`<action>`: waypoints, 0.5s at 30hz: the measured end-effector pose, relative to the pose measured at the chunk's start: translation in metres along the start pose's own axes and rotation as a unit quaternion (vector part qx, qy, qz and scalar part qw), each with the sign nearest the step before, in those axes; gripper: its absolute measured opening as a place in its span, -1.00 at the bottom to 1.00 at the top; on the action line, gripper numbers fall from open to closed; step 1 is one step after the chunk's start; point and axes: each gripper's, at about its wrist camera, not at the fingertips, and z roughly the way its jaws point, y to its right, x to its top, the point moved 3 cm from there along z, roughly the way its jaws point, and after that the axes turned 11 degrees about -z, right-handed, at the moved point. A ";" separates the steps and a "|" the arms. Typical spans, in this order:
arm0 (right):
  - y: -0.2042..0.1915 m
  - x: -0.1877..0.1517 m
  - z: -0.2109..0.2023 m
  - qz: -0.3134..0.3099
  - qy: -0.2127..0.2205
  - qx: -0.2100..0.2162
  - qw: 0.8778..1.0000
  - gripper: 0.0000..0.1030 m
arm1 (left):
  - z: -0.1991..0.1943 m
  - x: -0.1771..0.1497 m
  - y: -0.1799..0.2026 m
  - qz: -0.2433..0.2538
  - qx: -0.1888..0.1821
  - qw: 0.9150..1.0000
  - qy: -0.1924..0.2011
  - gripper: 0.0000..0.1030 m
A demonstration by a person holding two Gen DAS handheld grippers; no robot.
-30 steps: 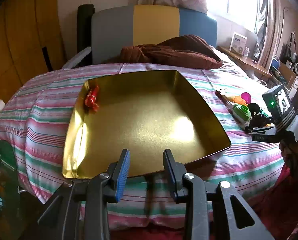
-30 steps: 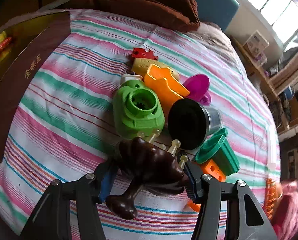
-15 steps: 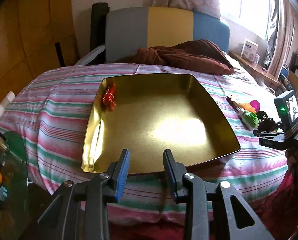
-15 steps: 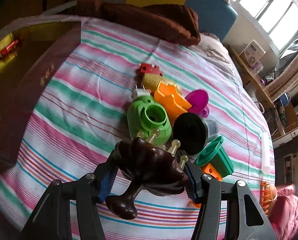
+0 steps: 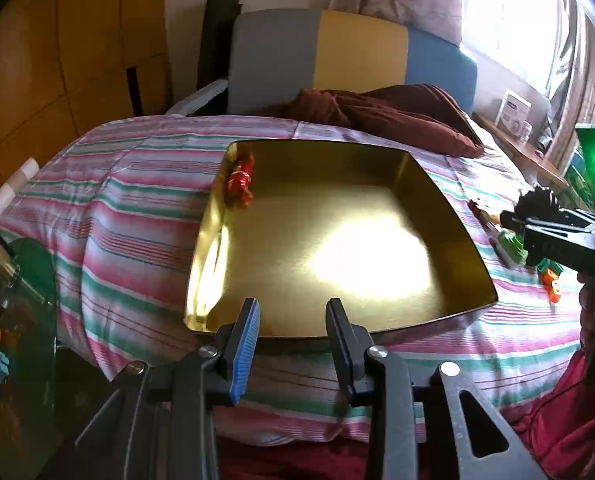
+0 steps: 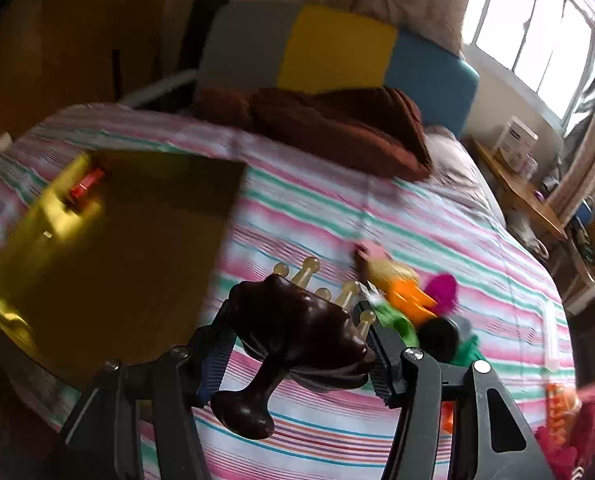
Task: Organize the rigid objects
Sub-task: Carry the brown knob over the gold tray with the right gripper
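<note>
My right gripper (image 6: 297, 340) clamps the dark brown massager (image 6: 297, 332); gold tin (image 5: 337, 248) lies ahead-left; left gripper (image 5: 293, 320) gapes empty; next, lower and release.

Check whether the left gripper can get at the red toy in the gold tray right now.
Probably yes: the left gripper holds nothing, its jaws apart, and the gold tray lies open in front of it. The red toy sits alone in the far left corner, uncovered.
</note>
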 end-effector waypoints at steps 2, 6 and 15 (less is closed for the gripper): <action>-0.019 0.014 -0.007 -0.008 0.017 0.006 1.000 0.15 | -0.001 0.002 -0.008 -0.011 0.005 1.000 0.004 -0.34; -0.052 0.033 -0.018 -0.012 0.045 0.028 0.999 0.15 | -0.003 0.004 -0.025 -0.028 0.017 0.999 0.009 -0.34; -0.124 0.064 -0.037 -0.033 0.105 0.055 0.992 0.15 | -0.011 0.006 -0.058 -0.062 0.035 0.997 0.019 -0.34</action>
